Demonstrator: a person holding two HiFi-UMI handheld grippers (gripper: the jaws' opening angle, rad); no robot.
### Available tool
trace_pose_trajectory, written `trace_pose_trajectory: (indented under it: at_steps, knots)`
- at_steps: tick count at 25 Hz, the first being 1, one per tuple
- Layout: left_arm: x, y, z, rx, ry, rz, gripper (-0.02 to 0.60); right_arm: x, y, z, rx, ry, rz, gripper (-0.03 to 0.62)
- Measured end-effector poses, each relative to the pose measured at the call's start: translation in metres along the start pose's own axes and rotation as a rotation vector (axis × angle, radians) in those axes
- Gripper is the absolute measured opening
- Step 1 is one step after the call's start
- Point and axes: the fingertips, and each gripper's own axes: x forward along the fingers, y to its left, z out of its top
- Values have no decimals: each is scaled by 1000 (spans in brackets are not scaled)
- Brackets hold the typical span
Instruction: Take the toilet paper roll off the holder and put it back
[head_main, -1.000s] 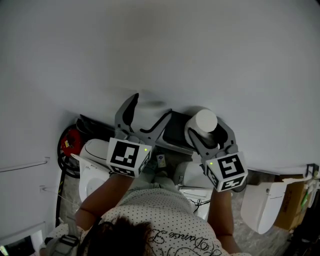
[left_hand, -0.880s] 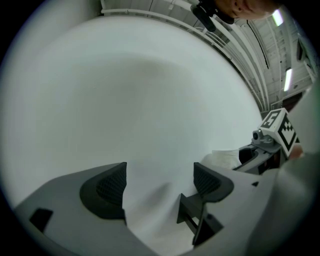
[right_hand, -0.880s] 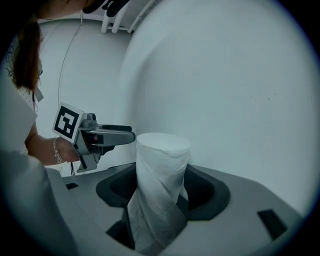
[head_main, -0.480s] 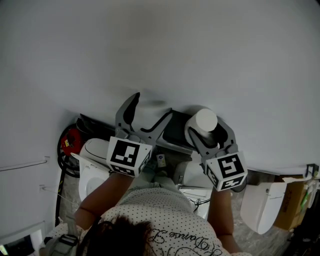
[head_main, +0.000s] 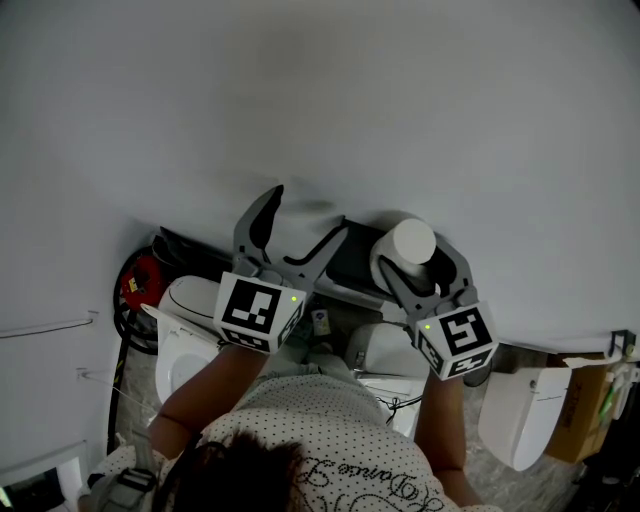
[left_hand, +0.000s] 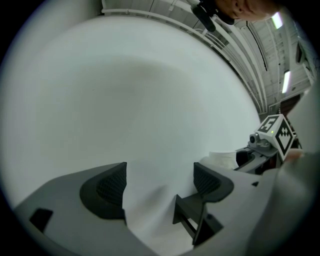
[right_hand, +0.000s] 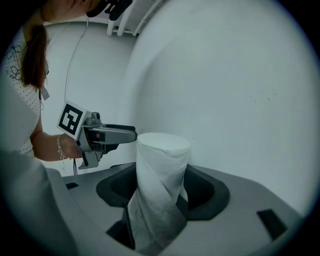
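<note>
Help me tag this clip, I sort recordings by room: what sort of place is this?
Probably a bathroom or a toilet-fixture room: one white toilet stands at the left, what looks like a second toilet at the right, and a toilet paper roll is held before a plain white wall.

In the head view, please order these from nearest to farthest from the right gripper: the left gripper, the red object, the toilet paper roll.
1. toilet paper roll, between the fingers of the right gripper.
2. left gripper, beside it on the left.
3. red object, far left, lower down.
</note>
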Motion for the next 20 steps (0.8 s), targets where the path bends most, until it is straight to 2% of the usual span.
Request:
trace_pose_trajectory:
  at_steps: [6,12,20]
  knots:
    - [-1,-1,2,-7,-17,-8,402,-3,-1,1,24,-41,32,287]
    - [0,-4,1,-2,-12,-18,402,-3,-2,1,31,-16,62,284]
    - [0,-5,3,-19,-23,-31,402,-10,-3,20,13,-34,72,282]
